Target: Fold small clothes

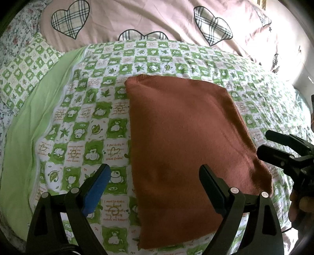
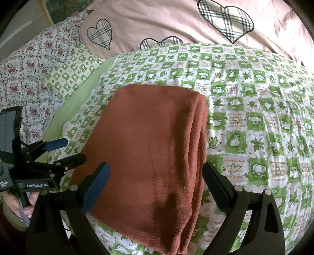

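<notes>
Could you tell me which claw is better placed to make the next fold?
Probably the right claw: it hangs open near the stacked layer edges of the folded rust-brown fleece garment. The left claw, also open, sits by the closed side.

Folded garment (image 1: 188, 149) on quilt (image 1: 94, 121), pillow (image 1: 25, 72) far left, duvet (image 1: 153, 17) behind

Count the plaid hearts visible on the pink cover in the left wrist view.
5: one far left, one in the middle half hidden by the green quilt, one right, two partial by the right edge. Others may be hidden.
</notes>
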`<state>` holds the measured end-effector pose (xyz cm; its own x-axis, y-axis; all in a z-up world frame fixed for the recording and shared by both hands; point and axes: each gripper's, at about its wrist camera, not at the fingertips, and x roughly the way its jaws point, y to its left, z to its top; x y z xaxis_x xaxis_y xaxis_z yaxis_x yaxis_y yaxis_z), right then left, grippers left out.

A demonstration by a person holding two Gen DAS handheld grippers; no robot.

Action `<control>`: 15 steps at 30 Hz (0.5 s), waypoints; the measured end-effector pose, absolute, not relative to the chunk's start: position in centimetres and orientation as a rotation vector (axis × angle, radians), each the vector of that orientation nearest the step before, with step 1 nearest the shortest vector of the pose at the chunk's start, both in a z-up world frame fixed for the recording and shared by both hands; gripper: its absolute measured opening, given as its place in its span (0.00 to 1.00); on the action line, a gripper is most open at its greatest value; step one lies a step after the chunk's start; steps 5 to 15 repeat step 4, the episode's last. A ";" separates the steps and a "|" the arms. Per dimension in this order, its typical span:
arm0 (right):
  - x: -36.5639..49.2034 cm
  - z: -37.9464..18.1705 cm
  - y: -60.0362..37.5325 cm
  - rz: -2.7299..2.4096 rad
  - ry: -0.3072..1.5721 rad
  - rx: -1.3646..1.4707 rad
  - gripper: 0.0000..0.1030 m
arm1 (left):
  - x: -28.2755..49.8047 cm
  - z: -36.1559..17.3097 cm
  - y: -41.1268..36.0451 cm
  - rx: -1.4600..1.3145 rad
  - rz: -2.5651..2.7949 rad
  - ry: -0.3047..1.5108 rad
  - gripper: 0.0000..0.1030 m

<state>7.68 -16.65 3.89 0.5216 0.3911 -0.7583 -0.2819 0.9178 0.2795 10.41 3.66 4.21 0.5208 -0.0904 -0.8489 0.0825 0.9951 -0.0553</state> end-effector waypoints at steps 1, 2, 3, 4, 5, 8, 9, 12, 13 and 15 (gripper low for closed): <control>7.7 3.8 -16.5 0.404 0.941 0.128 0.92 | 10.4 4.2 3.6 -0.010 -0.103 1.019 0.89; 7.8 3.6 -16.7 0.403 0.943 0.132 0.92 | 10.4 4.1 3.7 -0.013 -0.103 1.023 0.89; 7.8 3.5 -16.7 0.403 0.944 0.134 0.92 | 10.3 4.0 3.6 -0.017 -0.100 1.025 0.89; 7.9 3.2 -16.6 0.403 0.947 0.139 0.92 | 10.3 4.0 3.6 -0.021 -0.099 1.027 0.89; 7.9 3.2 -16.6 0.403 0.947 0.139 0.92 | 10.3 4.0 3.6 -0.021 -0.099 1.027 0.89; 7.9 3.2 -16.6 0.403 0.947 0.139 0.92 | 10.3 4.0 3.6 -0.021 -0.099 1.027 0.89; 7.9 3.2 -16.6 0.403 0.947 0.139 0.92 | 10.3 4.0 3.6 -0.021 -0.099 1.027 0.89; 7.9 3.2 -16.6 0.403 0.947 0.139 0.92 | 10.3 4.0 3.6 -0.021 -0.099 1.027 0.89; 7.9 3.2 -16.6 0.403 0.947 0.139 0.92 | 10.3 4.0 3.6 -0.021 -0.099 1.027 0.89; 7.9 3.2 -16.6 0.403 0.947 0.139 0.92 | 10.3 4.0 3.6 -0.021 -0.099 1.027 0.89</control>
